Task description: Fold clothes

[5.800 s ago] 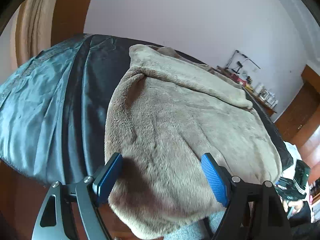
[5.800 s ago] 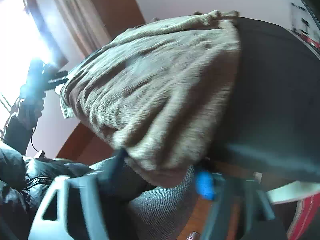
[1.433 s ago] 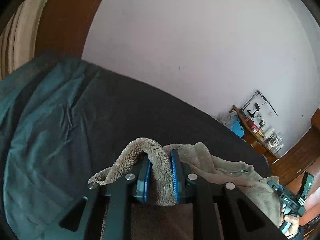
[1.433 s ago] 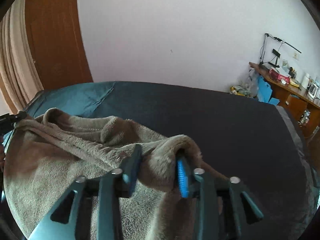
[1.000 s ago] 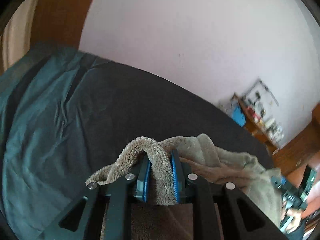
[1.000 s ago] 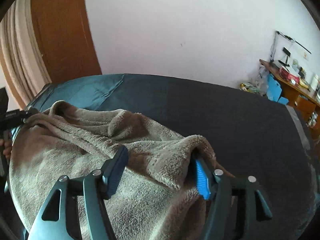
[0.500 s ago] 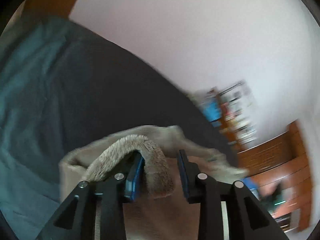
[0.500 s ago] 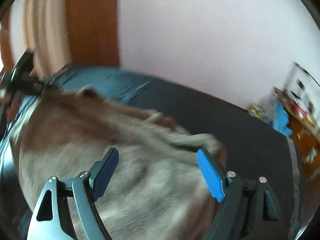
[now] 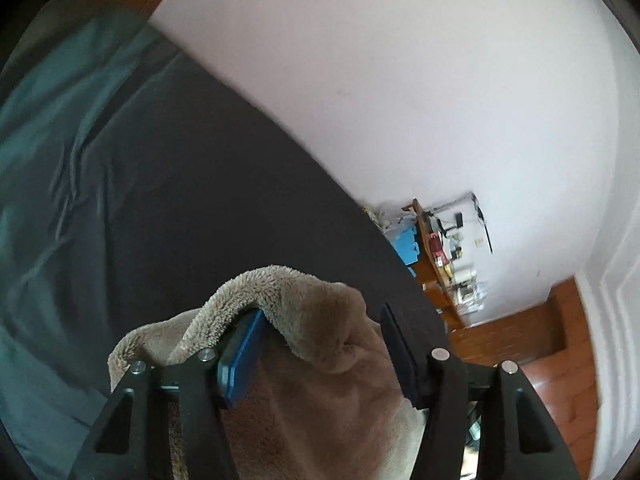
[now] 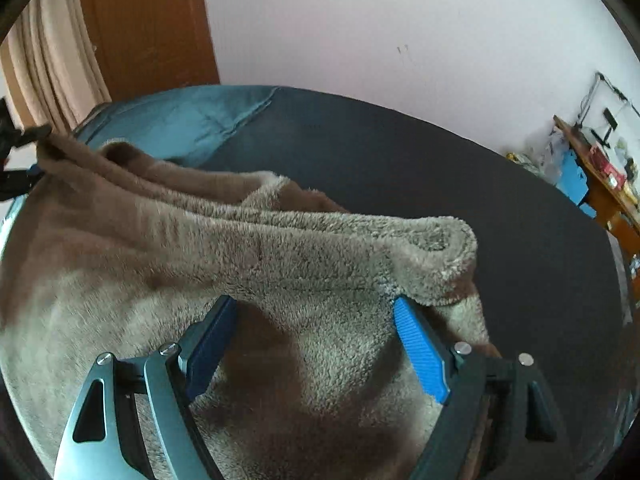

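A tan fleece garment [image 10: 280,248] lies bunched on a bed's dark cover [image 10: 400,152]. In the left wrist view a thick fold of the fleece [image 9: 320,360] drapes over the blue left pad [image 9: 244,356]. My left gripper [image 9: 320,312] has its jaws opening, and the other pad stands apart from the cloth. My right gripper [image 10: 316,302] is open just above the fleece, with cloth lying loose between its pads and a rolled edge [image 10: 440,240] ahead of it. At the left edge of that view, the garment's far corner [image 10: 48,140] reaches up to a black tool part.
The bed's cover turns teal [image 9: 48,120] toward the head end [image 10: 180,120]. A cluttered wooden desk [image 10: 600,172] stands by the white wall on the right, also in the left wrist view [image 9: 444,248]. A brown door [image 10: 148,28] and a beige curtain [image 10: 52,52] stand behind the bed.
Both grippers were shut on folds of the fleece and have since opened. The left one has rolled to the side. The right one has sunk toward the cloth, which now rests on the bed.
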A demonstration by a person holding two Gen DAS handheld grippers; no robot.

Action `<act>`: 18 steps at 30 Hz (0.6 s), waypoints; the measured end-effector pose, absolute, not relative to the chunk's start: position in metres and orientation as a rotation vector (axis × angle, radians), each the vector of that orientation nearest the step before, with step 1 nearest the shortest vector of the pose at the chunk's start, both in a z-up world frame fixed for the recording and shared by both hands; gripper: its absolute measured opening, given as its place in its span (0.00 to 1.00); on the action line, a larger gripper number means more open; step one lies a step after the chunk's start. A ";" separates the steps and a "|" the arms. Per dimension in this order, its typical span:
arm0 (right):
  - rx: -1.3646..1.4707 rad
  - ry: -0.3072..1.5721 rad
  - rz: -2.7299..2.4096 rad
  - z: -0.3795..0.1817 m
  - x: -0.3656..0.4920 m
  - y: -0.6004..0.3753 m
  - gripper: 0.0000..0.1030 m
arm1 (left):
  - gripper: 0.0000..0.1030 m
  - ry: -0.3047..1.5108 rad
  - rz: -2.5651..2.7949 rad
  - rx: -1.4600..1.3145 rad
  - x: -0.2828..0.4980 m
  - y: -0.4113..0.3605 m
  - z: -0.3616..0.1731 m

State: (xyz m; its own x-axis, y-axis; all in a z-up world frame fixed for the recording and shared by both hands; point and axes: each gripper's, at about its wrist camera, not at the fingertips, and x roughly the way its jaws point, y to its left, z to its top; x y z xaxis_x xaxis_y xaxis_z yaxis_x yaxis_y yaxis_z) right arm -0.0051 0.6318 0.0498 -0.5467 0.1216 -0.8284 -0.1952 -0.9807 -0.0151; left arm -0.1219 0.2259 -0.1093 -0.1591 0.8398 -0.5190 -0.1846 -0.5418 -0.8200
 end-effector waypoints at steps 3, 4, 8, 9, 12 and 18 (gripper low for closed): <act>-1.387 0.108 2.612 0.048 -0.005 0.631 0.81 | 0.59 -0.793 1.779 -1.363 -0.125 0.227 -0.112; -1.387 0.108 2.612 0.048 -0.005 0.631 0.81 | 0.60 -0.764 1.777 -1.344 -0.122 0.230 -0.107; -1.384 0.109 2.612 0.044 -0.004 0.630 0.81 | 0.82 -0.859 1.571 -1.163 -0.116 0.234 -0.092; -1.382 0.107 2.612 0.044 -0.004 0.629 0.81 | 0.82 -0.904 1.523 -1.145 -0.116 0.233 -0.092; -1.379 0.106 2.614 0.043 -0.003 0.629 0.81 | 0.82 -0.921 1.587 -1.193 -0.118 0.233 -0.098; -1.371 0.103 2.620 0.041 -0.002 0.627 0.81 | 0.82 -0.594 1.820 -1.205 -0.091 0.249 -0.092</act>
